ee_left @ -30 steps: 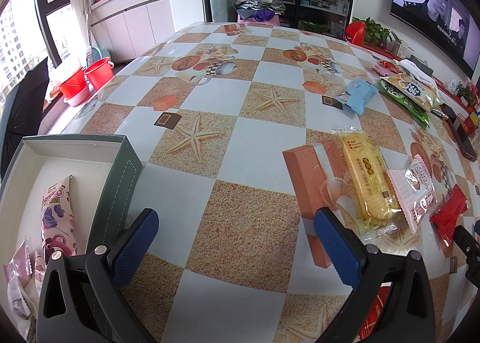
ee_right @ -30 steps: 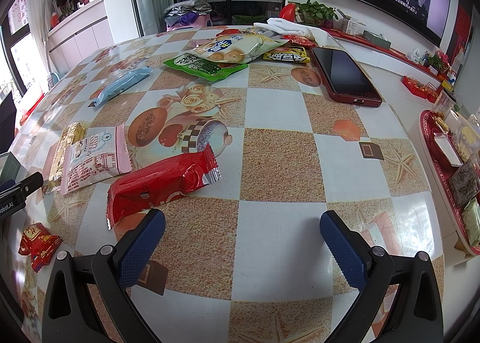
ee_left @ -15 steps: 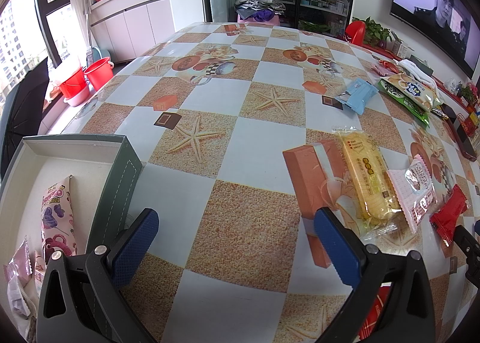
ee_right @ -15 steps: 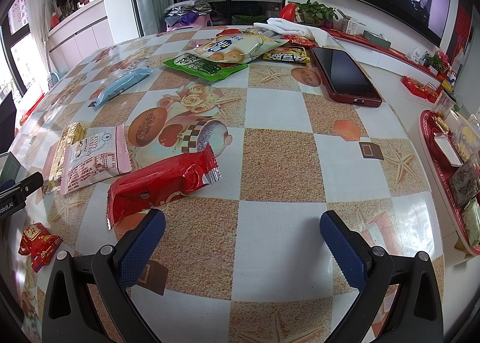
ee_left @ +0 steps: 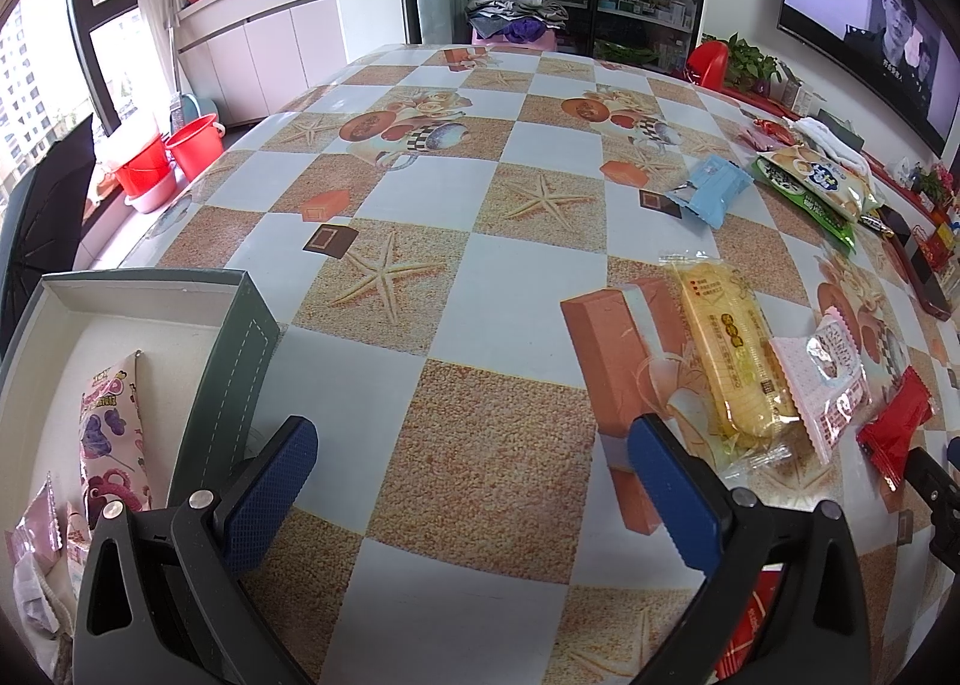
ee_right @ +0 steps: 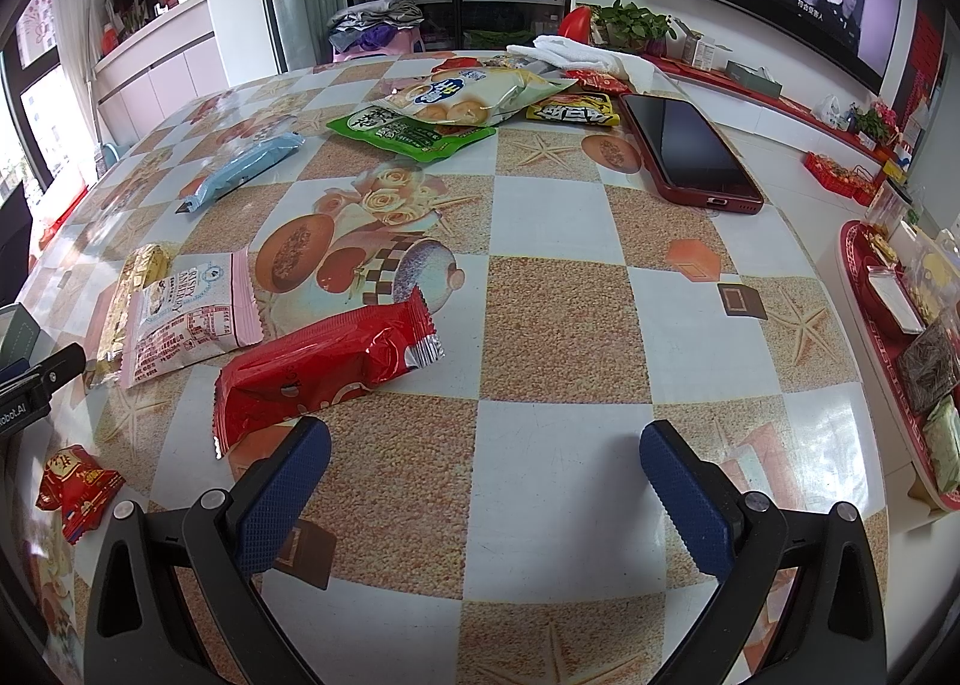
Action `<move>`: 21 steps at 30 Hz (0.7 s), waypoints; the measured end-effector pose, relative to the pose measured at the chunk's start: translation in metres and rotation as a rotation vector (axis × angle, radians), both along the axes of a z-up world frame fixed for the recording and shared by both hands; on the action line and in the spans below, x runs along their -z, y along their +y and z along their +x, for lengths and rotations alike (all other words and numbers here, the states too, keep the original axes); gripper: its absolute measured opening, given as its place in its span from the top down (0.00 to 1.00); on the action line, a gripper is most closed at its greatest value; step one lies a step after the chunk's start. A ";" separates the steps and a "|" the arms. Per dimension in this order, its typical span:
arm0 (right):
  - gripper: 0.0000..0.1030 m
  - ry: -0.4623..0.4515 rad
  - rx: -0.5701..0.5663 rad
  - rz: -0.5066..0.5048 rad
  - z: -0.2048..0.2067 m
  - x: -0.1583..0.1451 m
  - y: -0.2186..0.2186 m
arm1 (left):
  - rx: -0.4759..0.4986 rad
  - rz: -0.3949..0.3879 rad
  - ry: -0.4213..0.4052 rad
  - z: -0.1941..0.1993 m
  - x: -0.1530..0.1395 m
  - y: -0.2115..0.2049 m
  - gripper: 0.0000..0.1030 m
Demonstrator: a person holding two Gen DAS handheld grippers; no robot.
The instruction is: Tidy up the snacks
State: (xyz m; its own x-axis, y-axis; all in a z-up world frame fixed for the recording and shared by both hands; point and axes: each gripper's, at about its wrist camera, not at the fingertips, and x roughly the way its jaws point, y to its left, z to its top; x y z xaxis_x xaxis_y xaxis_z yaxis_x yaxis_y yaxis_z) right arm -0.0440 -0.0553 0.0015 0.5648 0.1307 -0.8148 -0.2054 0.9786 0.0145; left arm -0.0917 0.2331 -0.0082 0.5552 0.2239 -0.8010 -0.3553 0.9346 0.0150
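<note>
Both grippers hovered wide open and empty over the checkered starfish-print tablecloth (ee_right: 558, 319). The left gripper (ee_left: 474, 475) sat between the green-walled cardboard box (ee_left: 234, 361) and a yellow cake packet (ee_left: 729, 349). The right gripper (ee_right: 483, 472) hung just beside the long red foil snack packet (ee_right: 324, 364).

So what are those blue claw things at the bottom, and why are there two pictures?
They are grabbing tools that a person holds, one in each hand, each with a small camera looking along its two blue fingers. One picture comes from the left gripper, the other from the right gripper. Both are open and hold nothing. On the table lie snacks: a red packet, a pink packet, a yellow packet, a blue one, plus a phone. By the left gripper stands a box with some snacks inside.
</note>
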 end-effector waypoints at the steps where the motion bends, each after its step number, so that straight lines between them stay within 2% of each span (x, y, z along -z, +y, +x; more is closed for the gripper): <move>1: 0.00 0.000 0.000 -0.005 -0.001 0.000 0.001 | 0.000 0.000 0.000 0.000 0.000 -0.001 0.00; 9: 0.00 0.000 0.007 -0.005 -0.002 -0.002 0.002 | -0.014 -0.002 0.002 -0.003 -0.002 -0.003 0.00; 12: 0.00 0.005 0.021 -0.005 -0.001 -0.002 0.003 | -0.037 -0.051 0.069 0.001 -0.004 0.001 0.00; 13: 0.00 0.031 0.026 -0.010 0.003 -0.003 0.002 | -0.032 -0.073 0.113 0.005 -0.006 0.002 0.00; 14: 0.00 0.100 0.020 -0.019 0.010 -0.005 0.004 | -0.006 -0.093 0.169 0.010 -0.007 0.001 0.00; 17: 0.00 0.351 0.032 -0.026 0.026 -0.010 0.004 | 0.072 -0.171 0.330 0.014 -0.011 0.000 0.00; 18: 0.00 0.435 0.083 0.045 0.027 -0.016 -0.003 | 0.077 -0.211 0.356 0.011 -0.016 0.001 0.00; 19: 0.00 0.467 0.146 0.116 0.026 -0.024 -0.010 | 0.081 -0.237 0.366 0.007 -0.024 0.003 0.00; 21: 0.00 0.475 0.296 0.216 0.024 -0.042 -0.022 | 0.093 -0.237 0.363 0.004 -0.043 0.003 0.00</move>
